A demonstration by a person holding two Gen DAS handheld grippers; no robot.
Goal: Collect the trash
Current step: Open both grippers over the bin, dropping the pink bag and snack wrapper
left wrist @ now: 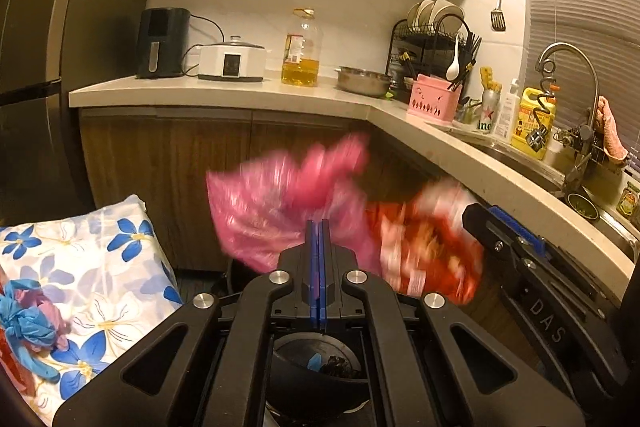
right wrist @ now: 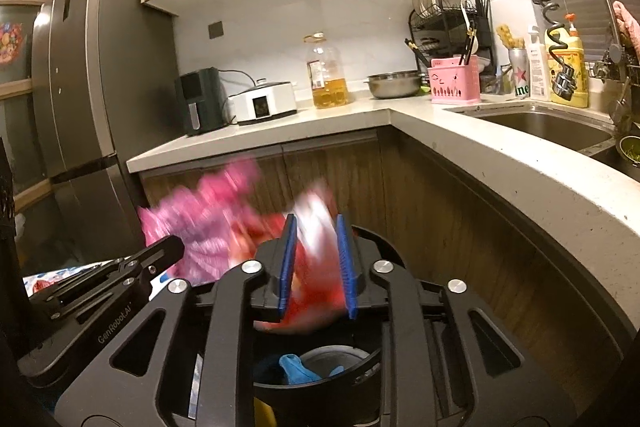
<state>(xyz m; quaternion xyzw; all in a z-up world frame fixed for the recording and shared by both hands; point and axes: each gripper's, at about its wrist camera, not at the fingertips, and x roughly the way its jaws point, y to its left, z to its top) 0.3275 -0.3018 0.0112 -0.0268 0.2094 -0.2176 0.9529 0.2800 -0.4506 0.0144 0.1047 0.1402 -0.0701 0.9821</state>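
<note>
Though blurred — crinkly pink plastic bag (left wrist: 272,203), red wrapper (right wrist: 316,227).

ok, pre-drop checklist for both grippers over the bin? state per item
1. Left gripper grip: fingers pressed together on the pink plastic bag. Ok.
2. Right gripper grip: fingers apart with the red and white wrapper between them; contact is blurred. Cannot tell.
3. Black bin below: its opening sits under both grippers and already holds blue trash. Ok.
4. Items steady: bag and wrapper are both motion-blurred. Not ok.
5. Clearance: the counter edge is close on the right, not touching. Ok.
6. Remaining trash: a blue and pink bundle lies on the floral cloth. Not ok.
</note>
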